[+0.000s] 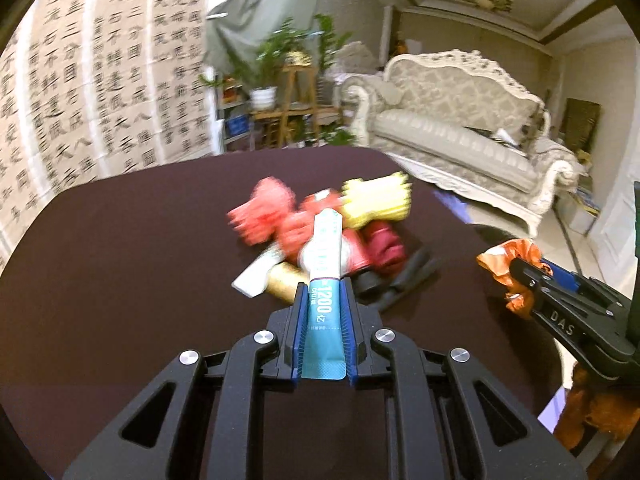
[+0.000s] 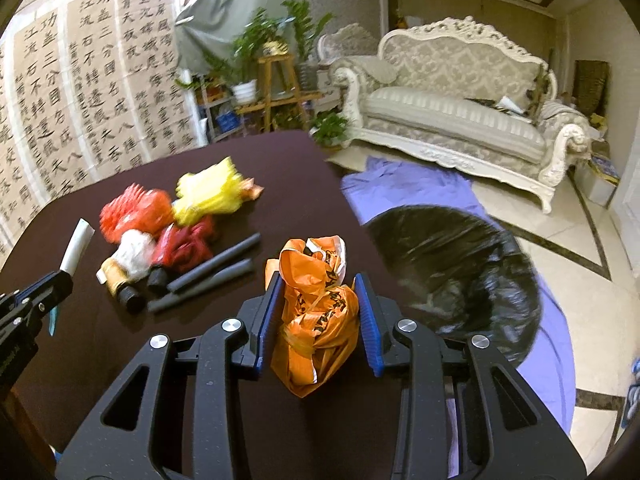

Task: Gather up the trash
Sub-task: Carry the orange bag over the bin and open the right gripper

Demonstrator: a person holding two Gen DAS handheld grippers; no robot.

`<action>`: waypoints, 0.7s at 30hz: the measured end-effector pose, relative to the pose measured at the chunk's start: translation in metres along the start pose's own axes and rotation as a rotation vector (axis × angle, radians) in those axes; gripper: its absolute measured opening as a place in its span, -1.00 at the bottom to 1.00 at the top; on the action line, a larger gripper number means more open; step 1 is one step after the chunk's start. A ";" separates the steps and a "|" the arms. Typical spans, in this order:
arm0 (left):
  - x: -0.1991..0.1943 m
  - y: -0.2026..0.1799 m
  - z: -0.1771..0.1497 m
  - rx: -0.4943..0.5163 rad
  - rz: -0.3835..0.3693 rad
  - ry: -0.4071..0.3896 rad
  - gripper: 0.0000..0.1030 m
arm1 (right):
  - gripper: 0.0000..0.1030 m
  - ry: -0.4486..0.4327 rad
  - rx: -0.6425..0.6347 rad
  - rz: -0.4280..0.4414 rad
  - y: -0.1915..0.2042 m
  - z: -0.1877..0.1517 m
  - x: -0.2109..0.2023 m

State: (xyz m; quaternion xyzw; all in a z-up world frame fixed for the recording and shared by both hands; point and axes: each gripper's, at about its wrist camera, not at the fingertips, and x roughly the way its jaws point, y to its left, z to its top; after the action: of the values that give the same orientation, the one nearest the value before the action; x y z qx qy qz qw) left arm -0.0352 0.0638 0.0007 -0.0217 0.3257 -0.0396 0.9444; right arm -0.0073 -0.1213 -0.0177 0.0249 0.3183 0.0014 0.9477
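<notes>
dark table (image 1: pixel 120 280) | left fingers (image 1: pixel 325 292) clamp "1200" sachet (image 1: pixel 326 280) | right fingers (image 2: pixel 318 284) clamp orange bag (image 2: pixel 316 320)

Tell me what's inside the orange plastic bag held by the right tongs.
Cannot tell: the orange plastic bag is crumpled and knotted shut between the right tongs. Only its printed, opaque outside shows; any contents are covered.

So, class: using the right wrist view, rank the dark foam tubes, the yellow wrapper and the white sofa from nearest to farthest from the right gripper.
1. Dark foam tubes: on the table, just left of the right gripper.
2. Yellow wrapper: farther back on the table, to the left.
3. White sofa: across the room, beyond the table's edge, to the right.
</notes>
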 end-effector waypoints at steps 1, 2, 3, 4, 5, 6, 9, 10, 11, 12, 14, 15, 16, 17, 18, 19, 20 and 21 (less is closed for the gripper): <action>0.002 -0.010 0.004 0.015 -0.020 -0.013 -0.67 | -0.33 -0.006 0.008 -0.014 -0.006 0.002 0.000; 0.004 -0.015 0.007 0.023 -0.029 -0.019 -0.67 | -0.33 -0.011 0.019 -0.029 -0.013 0.004 0.001; 0.008 -0.024 0.011 0.036 -0.049 -0.024 -0.67 | -0.33 -0.014 0.026 -0.040 -0.018 0.005 0.001; 0.010 -0.031 0.012 0.042 -0.063 -0.027 -0.67 | -0.33 -0.020 0.038 -0.057 -0.026 0.007 0.002; 0.013 -0.038 0.015 0.051 -0.074 -0.031 -0.67 | -0.33 -0.025 0.046 -0.069 -0.033 0.008 0.003; 0.016 -0.045 0.018 0.061 -0.086 -0.031 -0.67 | -0.33 -0.030 0.053 -0.081 -0.038 0.009 0.004; 0.026 -0.068 0.024 0.090 -0.124 -0.038 -0.67 | -0.33 -0.039 0.076 -0.122 -0.059 0.012 0.010; 0.031 -0.077 0.026 0.103 -0.131 -0.040 -0.67 | -0.33 -0.043 0.083 -0.133 -0.065 0.014 0.012; 0.034 -0.084 0.027 0.110 -0.135 -0.039 -0.67 | -0.33 -0.046 0.088 -0.143 -0.070 0.014 0.014; 0.040 -0.093 0.030 0.119 -0.143 -0.034 -0.67 | -0.33 -0.048 0.092 -0.149 -0.074 0.015 0.016; 0.049 -0.103 0.033 0.132 -0.147 -0.030 -0.67 | -0.33 -0.049 0.101 -0.164 -0.084 0.017 0.021; 0.052 -0.108 0.034 0.140 -0.146 -0.028 -0.67 | -0.33 -0.049 0.104 -0.169 -0.088 0.018 0.023; 0.058 -0.115 0.036 0.150 -0.145 -0.022 -0.67 | -0.33 -0.051 0.109 -0.175 -0.093 0.019 0.026; 0.063 -0.119 0.037 0.155 -0.143 -0.018 -0.67 | -0.32 -0.053 0.111 -0.179 -0.097 0.020 0.028; 0.067 -0.123 0.039 0.160 -0.142 -0.015 -0.67 | -0.32 -0.055 0.113 -0.185 -0.100 0.021 0.030; 0.071 -0.129 0.042 0.166 -0.140 -0.012 -0.67 | -0.32 -0.058 0.114 -0.191 -0.104 0.022 0.032; 0.075 -0.134 0.044 0.172 -0.140 -0.012 -0.67 | -0.32 -0.058 0.116 -0.196 -0.107 0.022 0.034; 0.079 -0.139 0.047 0.180 -0.139 -0.013 -0.67 | -0.32 -0.058 0.118 -0.198 -0.111 0.024 0.036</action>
State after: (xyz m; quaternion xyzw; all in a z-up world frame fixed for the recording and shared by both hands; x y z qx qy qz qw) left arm 0.0471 -0.0812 -0.0016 0.0405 0.3127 -0.1339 0.9395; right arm 0.0340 -0.2321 -0.0257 0.0492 0.2912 -0.1117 0.9488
